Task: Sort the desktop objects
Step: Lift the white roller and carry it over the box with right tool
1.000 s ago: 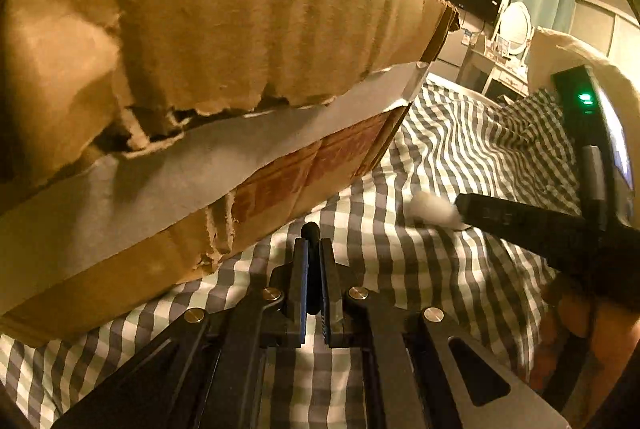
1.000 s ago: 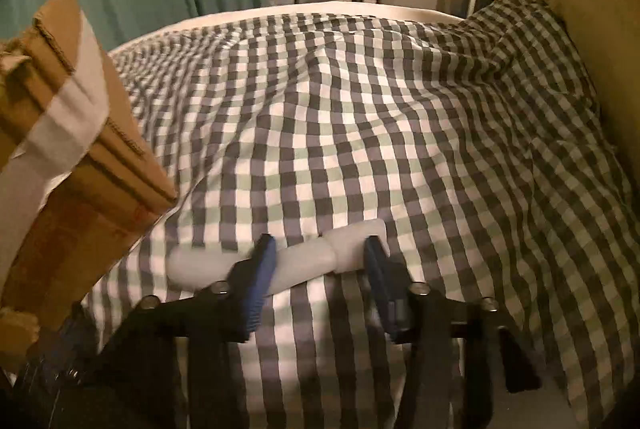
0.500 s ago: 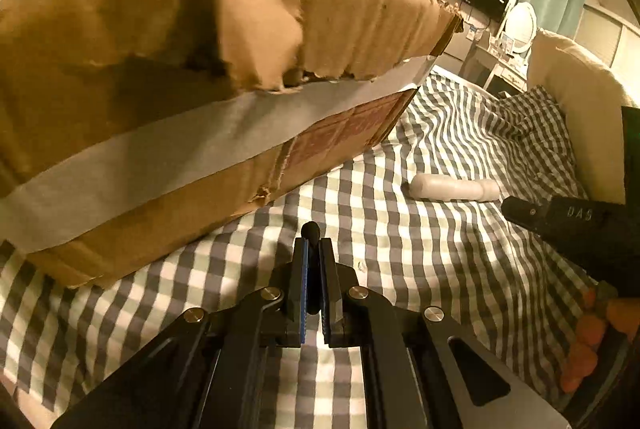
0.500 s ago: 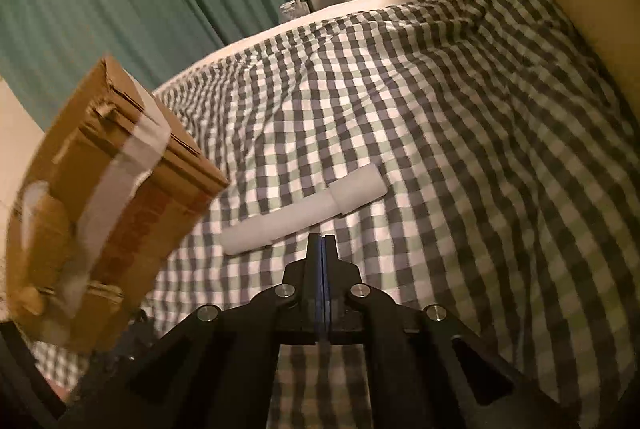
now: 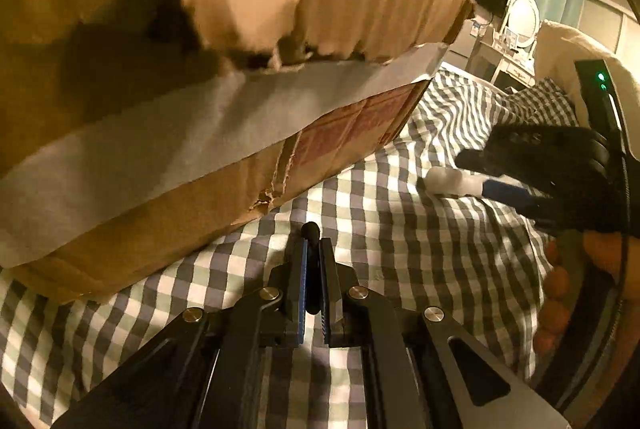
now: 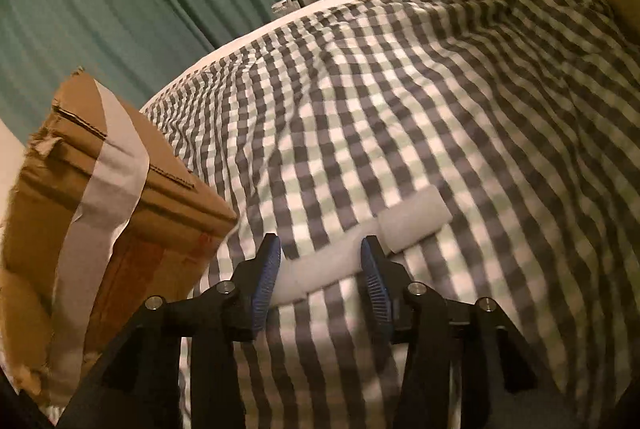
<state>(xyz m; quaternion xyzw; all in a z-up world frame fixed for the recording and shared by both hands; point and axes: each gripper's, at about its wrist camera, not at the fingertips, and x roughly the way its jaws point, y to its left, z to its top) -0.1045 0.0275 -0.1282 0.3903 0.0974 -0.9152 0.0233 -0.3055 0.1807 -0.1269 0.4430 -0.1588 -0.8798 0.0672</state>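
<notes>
A white tube-shaped object (image 6: 360,245) lies on the checked bed cover (image 6: 440,109). My right gripper (image 6: 320,261) is open, with its blue-padded fingers on either side of the tube's thin part. In the left wrist view the tube (image 5: 448,181) shows at the right gripper's tip. My left gripper (image 5: 312,253) is shut on a thin black stick (image 5: 310,231), whose rounded tip pokes out beyond the fingers. It hovers just in front of a torn cardboard box (image 5: 200,89).
The cardboard box (image 6: 100,209) with white tape stands left of the tube. A beige pillow (image 5: 580,57) lies at the bed's head. Green curtains (image 6: 120,9) and furniture stand beyond the bed.
My right gripper was open around the tube, then shut and drawn back, and now is open around the tube again. My left gripper stayed shut on the stick.
</notes>
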